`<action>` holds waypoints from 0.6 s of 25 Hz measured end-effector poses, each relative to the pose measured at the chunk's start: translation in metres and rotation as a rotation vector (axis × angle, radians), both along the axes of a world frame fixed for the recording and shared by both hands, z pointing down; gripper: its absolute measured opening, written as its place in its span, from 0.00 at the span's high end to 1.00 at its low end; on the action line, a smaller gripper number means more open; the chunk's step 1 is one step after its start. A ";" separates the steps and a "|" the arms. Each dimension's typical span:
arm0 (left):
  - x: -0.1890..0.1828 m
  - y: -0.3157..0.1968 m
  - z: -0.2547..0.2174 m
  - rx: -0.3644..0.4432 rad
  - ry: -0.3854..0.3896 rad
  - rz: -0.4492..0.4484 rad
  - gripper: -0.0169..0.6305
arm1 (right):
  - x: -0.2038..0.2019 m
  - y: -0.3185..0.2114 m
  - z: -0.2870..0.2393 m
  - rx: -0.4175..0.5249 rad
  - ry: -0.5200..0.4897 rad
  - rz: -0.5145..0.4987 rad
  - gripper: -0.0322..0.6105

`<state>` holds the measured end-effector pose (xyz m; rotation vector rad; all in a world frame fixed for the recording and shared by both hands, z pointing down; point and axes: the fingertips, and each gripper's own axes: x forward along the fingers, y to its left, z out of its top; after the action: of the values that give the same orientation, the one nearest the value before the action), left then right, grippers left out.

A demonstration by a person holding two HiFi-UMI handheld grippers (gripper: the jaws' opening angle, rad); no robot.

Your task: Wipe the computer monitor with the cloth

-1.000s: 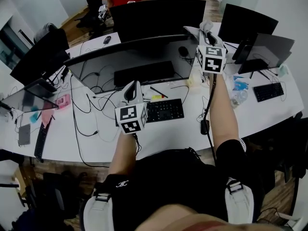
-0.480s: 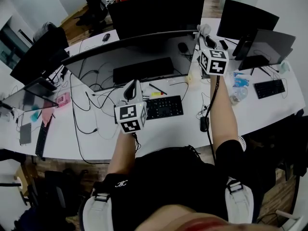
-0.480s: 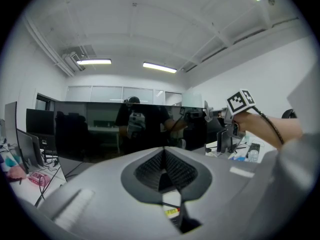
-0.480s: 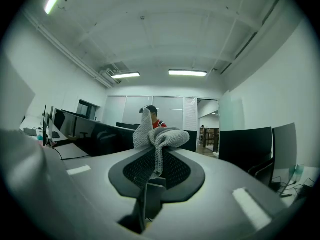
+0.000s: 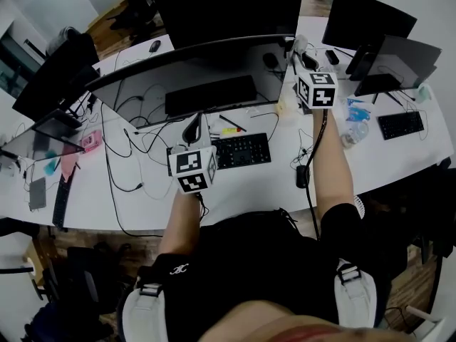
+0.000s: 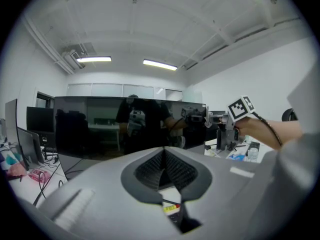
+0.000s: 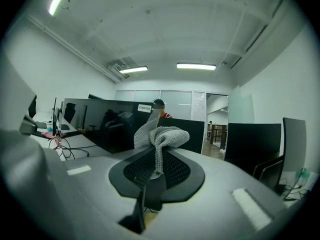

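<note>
The wide curved monitor (image 5: 199, 73) stands across the middle of the white desk (image 5: 242, 191), its dark screen (image 6: 125, 129) mirroring me. My right gripper (image 5: 300, 50) is up at the monitor's right end, shut on a grey knitted cloth (image 7: 159, 136) that bunches above its tips (image 7: 155, 155). In the head view the cloth (image 5: 302, 43) shows beside the screen's right edge. My left gripper (image 5: 194, 125) hovers over the desk in front of the screen's middle, shut (image 6: 164, 153) with nothing in it. Whether the cloth touches the screen is unclear.
A black keyboard (image 5: 242, 152) and loose cables (image 5: 135, 141) lie under the monitor. More monitors stand behind (image 5: 228, 9), at the left (image 5: 50, 77) and at the right (image 5: 367, 23). A water bottle (image 5: 354, 130) and a second keyboard (image 5: 400, 125) are at the right.
The head view has tilted a little, so the desk sits higher in the picture. Both grippers have barely moved; the right one still holds the cloth by the monitor's right end.
</note>
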<state>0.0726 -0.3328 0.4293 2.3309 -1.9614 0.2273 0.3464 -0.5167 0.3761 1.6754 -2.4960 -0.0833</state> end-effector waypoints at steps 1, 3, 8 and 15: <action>0.000 0.000 0.002 -0.004 0.001 -0.001 0.90 | 0.000 0.000 0.005 -0.009 0.009 -0.005 0.91; 0.000 -0.001 0.005 -0.013 0.003 -0.003 0.90 | 0.000 -0.001 0.015 -0.025 0.020 -0.015 0.91; 0.001 -0.004 0.014 -0.031 0.002 -0.008 0.90 | 0.000 -0.002 0.044 -0.063 0.041 -0.035 0.91; 0.000 -0.009 0.026 -0.056 0.005 -0.009 0.90 | -0.002 -0.001 0.088 -0.138 0.065 -0.050 0.91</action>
<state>0.0721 -0.3417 0.4557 2.2853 -1.9377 0.2722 0.3440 -0.5175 0.4643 1.5319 -2.4355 0.0287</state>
